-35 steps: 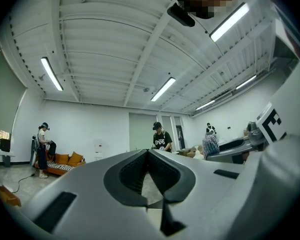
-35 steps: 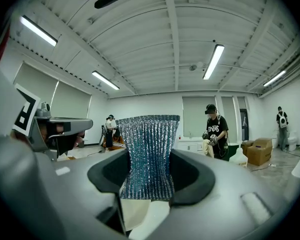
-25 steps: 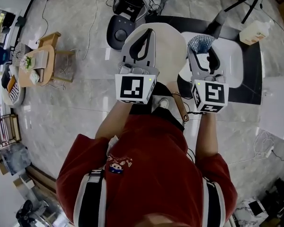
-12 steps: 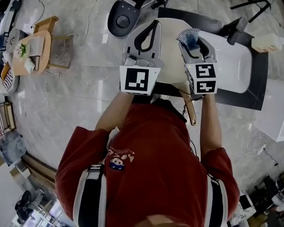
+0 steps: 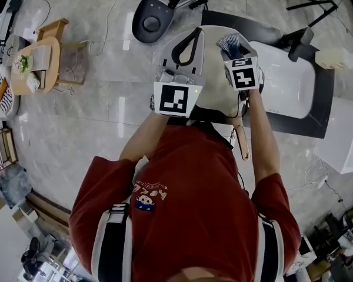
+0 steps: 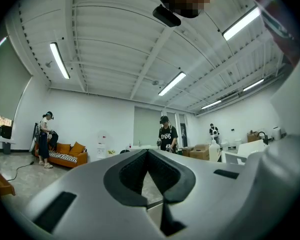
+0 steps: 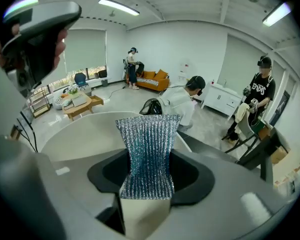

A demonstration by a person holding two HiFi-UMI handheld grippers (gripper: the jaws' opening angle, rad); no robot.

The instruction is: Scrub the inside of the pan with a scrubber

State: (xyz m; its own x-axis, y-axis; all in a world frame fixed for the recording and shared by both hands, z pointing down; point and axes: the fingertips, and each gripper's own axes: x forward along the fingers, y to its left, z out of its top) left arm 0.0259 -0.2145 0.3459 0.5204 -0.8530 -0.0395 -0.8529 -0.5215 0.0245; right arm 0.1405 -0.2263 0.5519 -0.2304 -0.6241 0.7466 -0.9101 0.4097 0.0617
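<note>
A cream pan (image 5: pixel 215 84) with a wooden handle (image 5: pixel 242 144) lies at the left end of a black table, its handle pointing toward me. My right gripper (image 5: pixel 230 47) hangs over the pan, shut on a silvery-blue mesh scrubber (image 5: pixel 228 41). In the right gripper view the scrubber (image 7: pixel 149 139) stands up out of the right gripper (image 7: pixel 149 176), with the pan's inside (image 7: pixel 85 131) beyond it. Over the pan's left side, my left gripper (image 5: pixel 190 35) has its tips together. Its own view shows the left gripper (image 6: pixel 149 153) shut with nothing between the pads, tilted up at the room.
A white basin (image 5: pixel 285 81) sits on the black table (image 5: pixel 317 107) right of the pan, with a pale bottle (image 5: pixel 335 57) beyond. A black chair base (image 5: pixel 150 19) and a small wooden table (image 5: pixel 44 63) stand on the floor to the left. Several people stand farther off in the room.
My right gripper has carried the scrubber leftward from beside the basin to above the pan, close to the left gripper. The left gripper has hardly moved.
</note>
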